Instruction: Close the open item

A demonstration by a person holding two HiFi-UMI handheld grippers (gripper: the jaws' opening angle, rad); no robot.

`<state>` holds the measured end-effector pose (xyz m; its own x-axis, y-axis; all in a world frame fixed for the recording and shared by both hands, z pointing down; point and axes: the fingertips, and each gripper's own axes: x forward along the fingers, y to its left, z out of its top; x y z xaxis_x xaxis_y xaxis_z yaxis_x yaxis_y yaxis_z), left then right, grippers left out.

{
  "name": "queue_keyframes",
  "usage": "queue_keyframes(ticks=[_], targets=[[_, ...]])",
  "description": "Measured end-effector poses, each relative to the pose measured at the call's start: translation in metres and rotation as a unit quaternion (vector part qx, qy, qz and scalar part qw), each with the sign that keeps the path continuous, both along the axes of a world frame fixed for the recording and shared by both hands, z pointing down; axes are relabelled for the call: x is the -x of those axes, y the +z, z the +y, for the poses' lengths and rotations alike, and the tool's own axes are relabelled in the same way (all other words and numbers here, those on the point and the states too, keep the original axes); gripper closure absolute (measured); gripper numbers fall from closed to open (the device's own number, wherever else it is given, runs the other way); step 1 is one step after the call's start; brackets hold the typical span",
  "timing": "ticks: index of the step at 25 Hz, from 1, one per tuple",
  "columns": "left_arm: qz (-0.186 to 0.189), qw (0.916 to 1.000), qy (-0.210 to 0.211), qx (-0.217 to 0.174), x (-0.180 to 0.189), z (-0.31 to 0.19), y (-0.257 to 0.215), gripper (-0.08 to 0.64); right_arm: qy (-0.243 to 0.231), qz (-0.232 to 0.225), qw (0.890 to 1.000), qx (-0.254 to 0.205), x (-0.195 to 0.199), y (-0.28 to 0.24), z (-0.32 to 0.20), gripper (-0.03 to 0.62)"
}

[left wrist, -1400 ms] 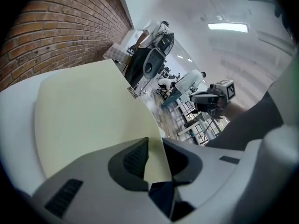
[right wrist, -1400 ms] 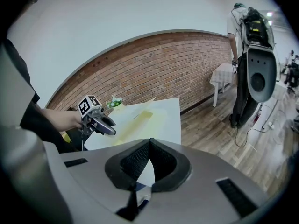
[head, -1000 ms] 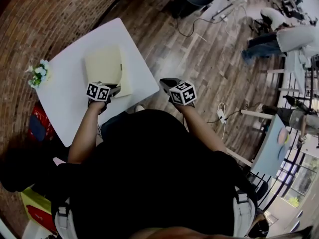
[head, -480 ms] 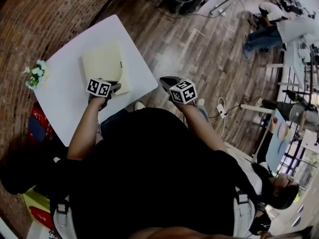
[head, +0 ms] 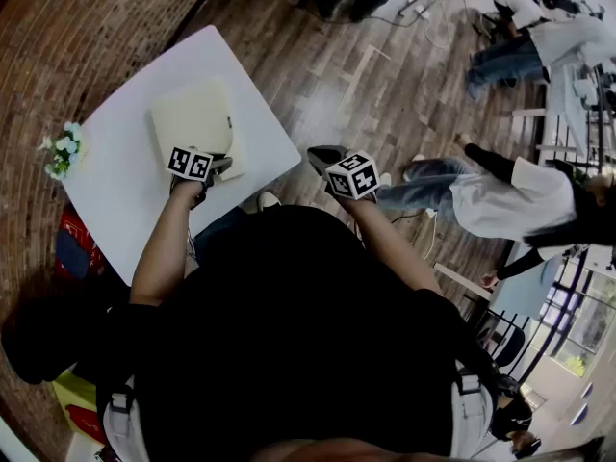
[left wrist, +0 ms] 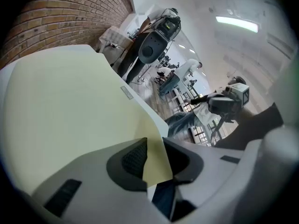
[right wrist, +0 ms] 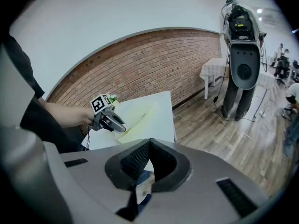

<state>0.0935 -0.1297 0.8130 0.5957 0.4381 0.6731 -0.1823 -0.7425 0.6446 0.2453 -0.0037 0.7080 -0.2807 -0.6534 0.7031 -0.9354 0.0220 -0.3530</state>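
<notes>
Left gripper view, folder (left wrist: 70, 115) between claw (left wrist: 156, 146) — opening

table (head: 115, 219): white | flowers (head: 60, 150): at its left edge | person (head: 500, 195): bent, on wood floor (head: 385, 94)

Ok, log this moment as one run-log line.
item: yellow folder on white table | left hand-held gripper: jaws just opening, folder corner between | right hand-held gripper: shut, empty

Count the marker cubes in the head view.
2. One cube tops the left gripper at the table's near edge, jaws just opening round the yellow folder's corner; the other cube tops the right gripper over the floor. None hidden.
</notes>
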Motion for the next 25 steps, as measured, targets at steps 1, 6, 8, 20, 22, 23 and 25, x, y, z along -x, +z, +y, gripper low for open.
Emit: queue_keyframes(ticks=[1, 6, 8, 20, 22, 23, 25], targets=[[-0.002, 1.0000, 0.000, 0.002, -0.001, 0.000, 0.001, 0.471, 0.000, -0.001, 1.000, 0.000, 0.000, 0.000, 0.001, 0.572], [-0.008, 0.9999, 0.002, 0.015, -0.004, 0.002, 0.005, 0.468, 0.002, -0.002, 1.000, 0.000, 0.000, -0.001, 0.004, 0.572], [-0.010, 0.9997, 0.003, 0.020, -0.004, 0.003, 0.007, 0.466, 0.003, -0.002, 1.000, -0.001, 0.000, -0.001, 0.005, 0.572], [-0.040, 0.9985, 0.014, 0.036, -0.005, 0.006, 0.014, 0.463, 0.010, -0.008, 1.000, 0.001, -0.001, 0.003, 0.011, 0.572], [-0.045, 0.9982, 0.016, 0.037, -0.006, 0.006, 0.015, 0.462, 0.011, -0.009, 1.000, 0.001, -0.002, 0.004, 0.012, 0.572], [-0.048, 0.9980, 0.017, 0.038, -0.006, 0.005, 0.016, 0.462, 0.012, -0.010, 1.000, 0.002, -0.003, 0.005, 0.012, 0.572], [-0.054, 0.9975, 0.019, 0.041, -0.006, 0.004, 0.019, 0.462, 0.015, -0.013, 1.000, 0.002, -0.003, 0.008, 0.012, 0.572]])
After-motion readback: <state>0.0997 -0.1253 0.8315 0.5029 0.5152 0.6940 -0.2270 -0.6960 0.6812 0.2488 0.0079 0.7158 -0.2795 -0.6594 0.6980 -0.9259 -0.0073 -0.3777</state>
